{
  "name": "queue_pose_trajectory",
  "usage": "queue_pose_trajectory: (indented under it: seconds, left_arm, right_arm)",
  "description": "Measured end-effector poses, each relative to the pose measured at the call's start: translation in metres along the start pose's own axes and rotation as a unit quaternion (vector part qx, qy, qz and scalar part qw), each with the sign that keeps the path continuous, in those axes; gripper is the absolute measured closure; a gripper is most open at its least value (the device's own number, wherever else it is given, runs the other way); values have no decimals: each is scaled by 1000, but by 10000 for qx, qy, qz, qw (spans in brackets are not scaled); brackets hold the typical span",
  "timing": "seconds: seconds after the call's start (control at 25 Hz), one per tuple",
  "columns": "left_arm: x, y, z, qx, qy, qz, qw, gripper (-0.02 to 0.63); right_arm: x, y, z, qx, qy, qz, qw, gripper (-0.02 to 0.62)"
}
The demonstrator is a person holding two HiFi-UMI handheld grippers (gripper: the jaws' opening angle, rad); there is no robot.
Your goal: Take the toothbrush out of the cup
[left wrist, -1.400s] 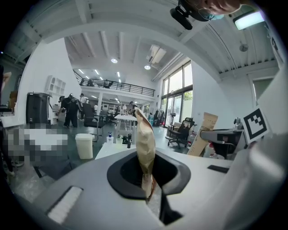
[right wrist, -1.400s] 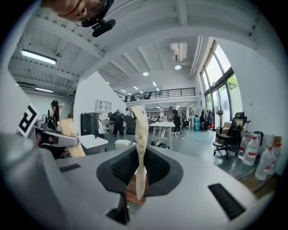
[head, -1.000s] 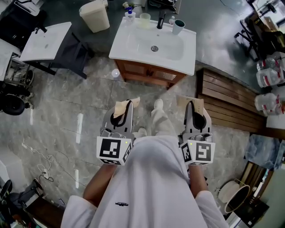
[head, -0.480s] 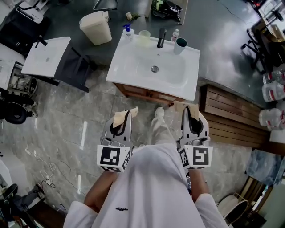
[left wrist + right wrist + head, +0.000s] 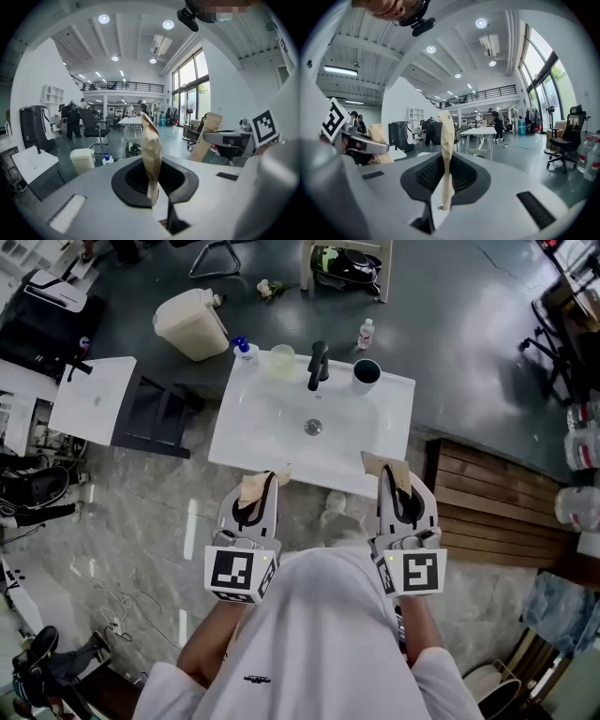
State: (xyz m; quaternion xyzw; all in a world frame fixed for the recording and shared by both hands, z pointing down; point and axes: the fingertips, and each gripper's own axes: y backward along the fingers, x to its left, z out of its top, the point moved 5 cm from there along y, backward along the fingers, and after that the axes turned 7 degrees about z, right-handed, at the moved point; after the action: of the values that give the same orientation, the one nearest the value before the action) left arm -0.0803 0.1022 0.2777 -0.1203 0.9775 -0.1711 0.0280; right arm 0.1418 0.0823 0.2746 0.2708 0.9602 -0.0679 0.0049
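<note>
Head view looks steeply down on a white sink point(image 5: 253, 432) whose near edge runs just past both gripper tips. The left gripper point(image 5: 262, 482) has its tan pads pressed flat together with nothing between them, which its own view point(image 5: 151, 154) confirms. The right gripper point(image 5: 389, 467) is likewise closed and empty point(image 5: 445, 154), its tip lying over the sink's near right edge. The cup point(image 5: 366, 374) stands at the sink's back right corner, just right of the faucet point(image 5: 319, 365) and well apart from both grippers; the toothbrush cannot be made out in its dark mouth at this size. Along the same back rim sit a pale cup point(image 5: 282, 357) and a pump bottle point(image 5: 246, 351). The basin between the grippers and the cup is bare. A slatted wooden platform point(image 5: 487, 502) borders the sink's right side, a second basin point(image 5: 94, 399) stands off to the left, and a bin point(image 5: 192, 324) stands behind the sink's left corner, with tiled floor point(image 5: 141, 521) open on the left.
</note>
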Motion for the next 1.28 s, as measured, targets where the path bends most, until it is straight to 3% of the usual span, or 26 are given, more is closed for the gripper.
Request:
queue_pose_trajectory:
  seconds: [0.36,0.72,1.28]
  left_arm:
    - [-5,-57,28,111,-117,206,9997,592]
    - [15,-73,40,-43,-116,123,9998,592]
    - [51,-111,51,-13,-126,-176,9998,592]
  right_arm:
    - [-62,-45,6,-23,-256,93,9996,569]
    - [-56,-69,12,-57,-292,35,9996,569]
    - [-60,-104,27,-117,-265,-398,9988,569]
